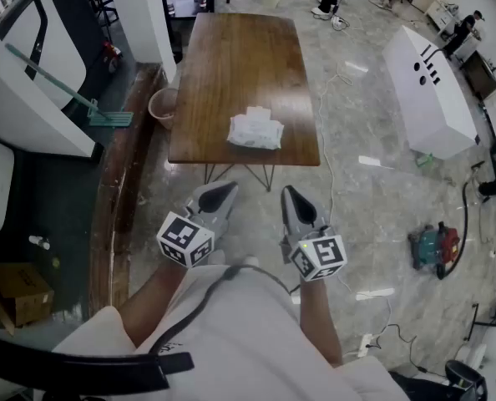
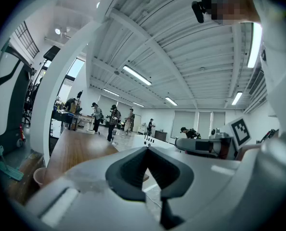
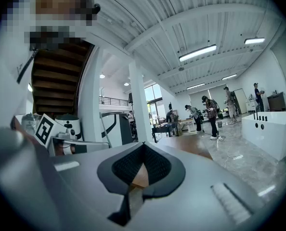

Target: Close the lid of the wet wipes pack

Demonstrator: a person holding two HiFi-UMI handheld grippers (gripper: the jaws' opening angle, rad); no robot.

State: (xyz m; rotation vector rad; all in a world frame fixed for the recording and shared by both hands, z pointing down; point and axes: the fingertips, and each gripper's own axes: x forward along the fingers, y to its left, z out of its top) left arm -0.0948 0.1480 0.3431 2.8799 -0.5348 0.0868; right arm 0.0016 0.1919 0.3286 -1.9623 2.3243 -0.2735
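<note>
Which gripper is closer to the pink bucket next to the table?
Left. In the head view the left gripper sits in front of the table, toward the pink bucket; the right gripper sits beside it, farther from the bucket.

A: What is set beside the table (image 1: pixel 240 65)?
B: A bucket (image 1: pixel 162 105) is seen at its left edge, a mop (image 1: pixel 108 117) just beyond.
A: And to the right?
B: A white cabinet (image 1: pixel 432 90) is laid on the floor (image 1: pixel 373 190); a red tool (image 1: pixel 434 247) is left apart from it.
</note>
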